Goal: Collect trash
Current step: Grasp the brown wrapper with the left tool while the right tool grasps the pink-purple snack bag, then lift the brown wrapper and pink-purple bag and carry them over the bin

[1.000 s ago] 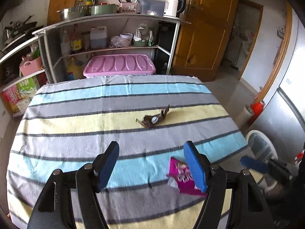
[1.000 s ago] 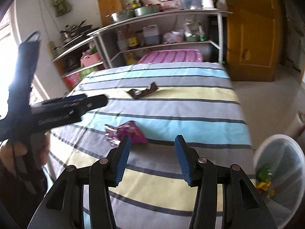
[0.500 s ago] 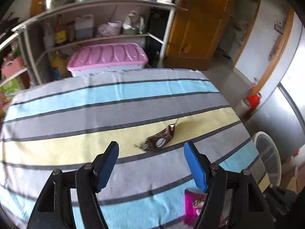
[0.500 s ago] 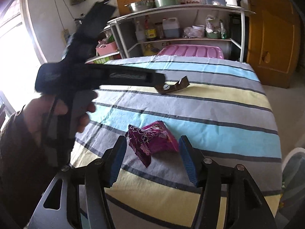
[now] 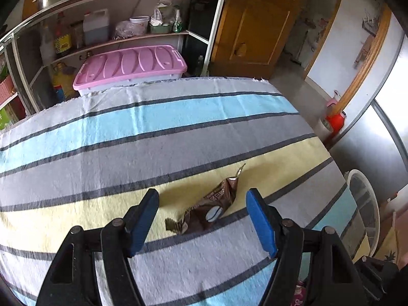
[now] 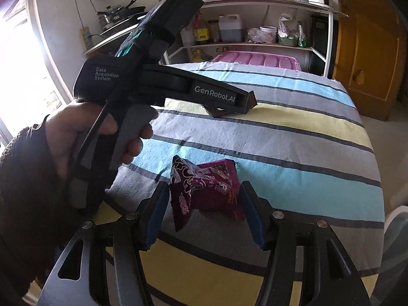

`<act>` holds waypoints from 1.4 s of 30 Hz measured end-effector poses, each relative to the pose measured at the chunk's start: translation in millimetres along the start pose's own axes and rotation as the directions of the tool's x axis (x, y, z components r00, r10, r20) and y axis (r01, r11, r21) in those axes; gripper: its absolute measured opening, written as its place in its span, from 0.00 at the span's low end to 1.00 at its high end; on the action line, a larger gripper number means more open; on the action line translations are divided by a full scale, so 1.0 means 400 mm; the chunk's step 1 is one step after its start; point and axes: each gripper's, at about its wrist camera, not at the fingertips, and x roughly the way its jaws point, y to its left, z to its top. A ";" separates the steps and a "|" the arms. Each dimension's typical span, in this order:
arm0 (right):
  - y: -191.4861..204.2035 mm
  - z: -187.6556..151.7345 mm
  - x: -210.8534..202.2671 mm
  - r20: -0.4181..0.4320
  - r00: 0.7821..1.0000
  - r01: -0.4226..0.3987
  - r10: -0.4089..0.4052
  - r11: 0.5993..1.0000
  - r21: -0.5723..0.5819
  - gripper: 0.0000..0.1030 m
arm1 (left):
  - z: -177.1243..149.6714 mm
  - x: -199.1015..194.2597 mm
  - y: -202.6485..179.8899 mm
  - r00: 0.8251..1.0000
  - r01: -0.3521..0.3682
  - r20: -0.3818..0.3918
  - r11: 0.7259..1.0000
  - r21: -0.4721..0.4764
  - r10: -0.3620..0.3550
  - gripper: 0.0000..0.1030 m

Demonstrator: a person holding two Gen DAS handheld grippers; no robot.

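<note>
A crumpled brown wrapper (image 5: pixel 209 209) lies on the striped cloth. My left gripper (image 5: pixel 202 219) is open, its blue pads on either side of the wrapper, not touching it. A magenta snack packet (image 6: pixel 206 188) lies on the cloth between the open pads of my right gripper (image 6: pixel 204 214), apart from them. In the right wrist view the left gripper's body (image 6: pixel 163 86) hides most of the brown wrapper (image 6: pixel 251 100). A white bin (image 5: pixel 362 209) stands on the floor right of the table.
The striped cloth (image 5: pixel 153 132) covers the table. Behind it stand a pink-lidded box (image 5: pixel 130 65) and a metal shelf (image 5: pixel 127 12) with bottles and bowls. A wooden door (image 5: pixel 252 25) is at the back right. A red jug (image 5: pixel 335 122) stands on the floor.
Both grippers moved forward and down: the left now has its open pads around the brown wrapper, the right around the magenta packet. Both stay open.
</note>
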 end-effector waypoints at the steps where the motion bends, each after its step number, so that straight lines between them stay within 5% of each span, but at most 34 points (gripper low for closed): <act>1: 0.000 -0.001 0.001 0.000 1.000 0.004 -0.004 1.000 -0.002 0.56 | 0.002 0.002 -0.002 1.000 -0.006 0.002 1.000 0.008 0.006 0.68; 11: -0.017 -0.010 0.001 -0.015 1.000 -0.011 0.011 0.999 0.038 0.56 | -0.007 0.003 -0.017 0.995 -0.096 0.011 0.992 0.085 0.095 0.48; 18: -0.021 -0.015 -0.004 -0.011 1.000 -0.012 0.013 0.998 0.058 0.55 | -0.010 -0.002 -0.004 0.994 -0.111 0.019 0.992 0.066 0.110 0.21; 23: -0.019 -0.015 -0.010 -0.003 1.000 0.000 0.000 0.999 0.047 0.45 | -0.015 -0.010 0.006 0.994 -0.104 0.018 0.994 0.041 0.104 0.21; 42: -0.027 -0.019 -0.064 0.065 0.997 0.023 -0.027 0.998 0.057 0.38 | -0.082 -0.126 -0.007 0.994 -0.085 0.070 0.996 0.011 0.084 0.21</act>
